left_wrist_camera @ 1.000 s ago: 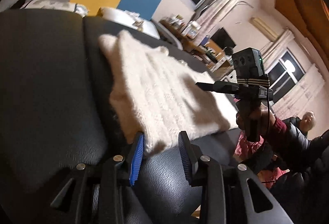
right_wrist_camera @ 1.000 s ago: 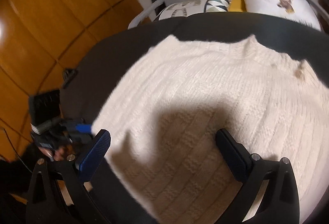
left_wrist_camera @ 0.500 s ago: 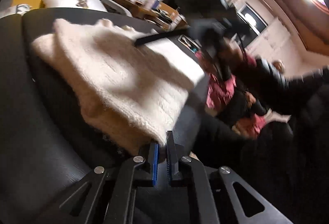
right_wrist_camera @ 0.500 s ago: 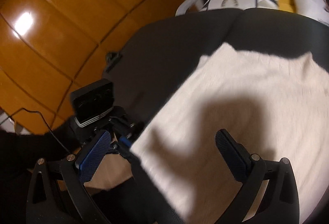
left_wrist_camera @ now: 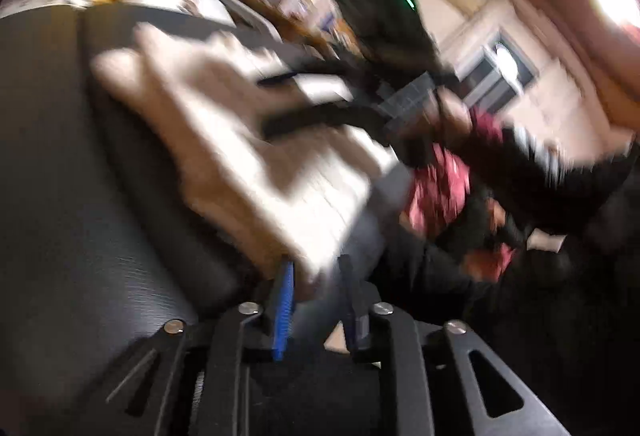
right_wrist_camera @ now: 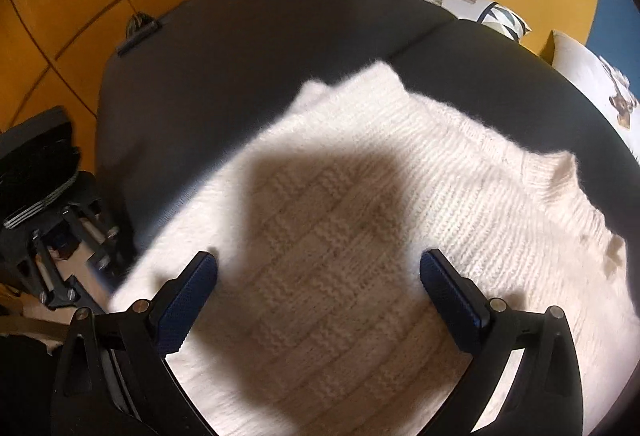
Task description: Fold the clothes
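My left hand-held gripper (left_wrist_camera: 316, 296) has just been opening, the cream knitted sweater (right_wrist_camera: 360, 204)'s fuzzy corner between its jaws; blur hides any pinch. It lies on the smooth black leather sofa (right_wrist_camera: 240, 48). My right hand-held gripper (right_wrist_camera: 318, 276) hovers, spread wide and empty. I judge the next fold needs a firm regrasp.

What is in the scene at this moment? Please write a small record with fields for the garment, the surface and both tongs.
garment: white knit sweater, spread out
surface: black cushion
left tongs: have just been opening; a sweater corner lies between them; view blurred
right tongs: wide open over the sweater, holding nothing
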Available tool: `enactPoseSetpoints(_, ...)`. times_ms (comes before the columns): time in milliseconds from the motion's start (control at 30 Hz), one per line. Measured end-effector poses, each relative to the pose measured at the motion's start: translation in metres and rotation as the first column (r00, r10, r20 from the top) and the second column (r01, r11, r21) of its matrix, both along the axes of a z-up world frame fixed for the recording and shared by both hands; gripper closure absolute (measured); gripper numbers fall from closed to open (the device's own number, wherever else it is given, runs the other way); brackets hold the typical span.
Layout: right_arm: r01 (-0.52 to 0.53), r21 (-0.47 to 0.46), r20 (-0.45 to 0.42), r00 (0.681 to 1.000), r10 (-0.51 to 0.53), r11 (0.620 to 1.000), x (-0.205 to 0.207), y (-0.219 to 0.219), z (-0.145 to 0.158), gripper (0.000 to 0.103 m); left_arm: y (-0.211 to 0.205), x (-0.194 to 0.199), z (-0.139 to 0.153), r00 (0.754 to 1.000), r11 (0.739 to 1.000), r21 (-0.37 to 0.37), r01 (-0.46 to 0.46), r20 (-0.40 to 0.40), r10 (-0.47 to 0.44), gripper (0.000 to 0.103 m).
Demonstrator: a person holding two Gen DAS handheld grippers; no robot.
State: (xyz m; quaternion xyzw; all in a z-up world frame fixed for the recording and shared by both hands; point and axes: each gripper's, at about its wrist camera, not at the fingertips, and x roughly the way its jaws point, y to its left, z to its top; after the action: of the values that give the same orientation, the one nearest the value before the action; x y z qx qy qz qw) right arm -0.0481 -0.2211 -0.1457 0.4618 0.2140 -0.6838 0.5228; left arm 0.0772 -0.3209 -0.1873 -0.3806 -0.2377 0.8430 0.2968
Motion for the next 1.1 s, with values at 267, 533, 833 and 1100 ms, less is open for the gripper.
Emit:
enactPoseSetpoints(267,0.017,-0.140,0.115,0.993,-0.001,0.990,0.009,0.024,0.009,0.000,-0.086,-0.064,0.013,0.967,0.951,0.172,-0.255,0.023,0.255,0.071)
enactPoseSetpoints(533,0.066,-0.239,0.189,0.982,-0.020,0.969,-0.005,0.034,-0.007,0.000,-0.086,-0.150,0.003,0.981,0.983,0.065,-0.169,0.111,0.161,0.068)
enactPoseSetpoints(833,0.043,-0.214,0.122,0.992,-0.017,0.976,0.000,0.043,0.008,0.000,-0.068,-0.178,-0.009,0.977,0.987,0.082,-0.138,0.174,0.123,0.068)
enactPoseSetpoints(1100,0.120,-0.123,-0.093,0.987,-0.131,0.985,-0.015,0.050,0.036,0.000,-0.051,-0.163,-0.001,0.944,0.949,-0.075,-0.306,0.104,0.313,0.097)
